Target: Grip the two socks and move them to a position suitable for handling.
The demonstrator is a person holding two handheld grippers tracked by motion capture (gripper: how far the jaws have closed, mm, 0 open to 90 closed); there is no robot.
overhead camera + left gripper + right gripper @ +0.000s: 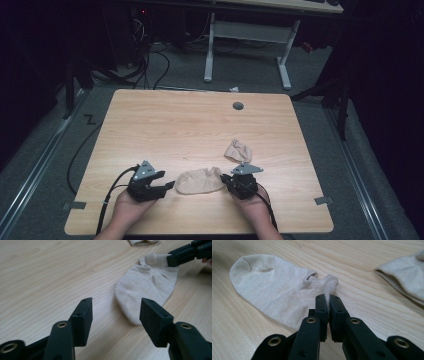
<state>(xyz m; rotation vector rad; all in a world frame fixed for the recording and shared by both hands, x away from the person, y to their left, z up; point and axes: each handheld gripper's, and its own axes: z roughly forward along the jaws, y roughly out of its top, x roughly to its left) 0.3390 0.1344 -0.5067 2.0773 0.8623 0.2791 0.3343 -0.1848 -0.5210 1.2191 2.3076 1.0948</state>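
Sock (pixel 200 181) lies flat on the desk (pixel 165 125), near edge, between the two claws. Right claw (pixel 231 181) is clamped on the sock's cuff end; in the right gripper view the jaws are pinched on a fold of cuff fabric (pixel 327 287). Left claw (pixel 170 186) sits just left of the sock's toe, jaws wide, nothing between them; in the left gripper view the toe (pixel 130 312) lies just ahead of the gap, not touched. Second sock (pixel 238 150) lies crumpled a bit farther and right, apart from the first. Both hands come in from the near edge. Grey grommet (pixel 238 106) sits in the desk's far right area.
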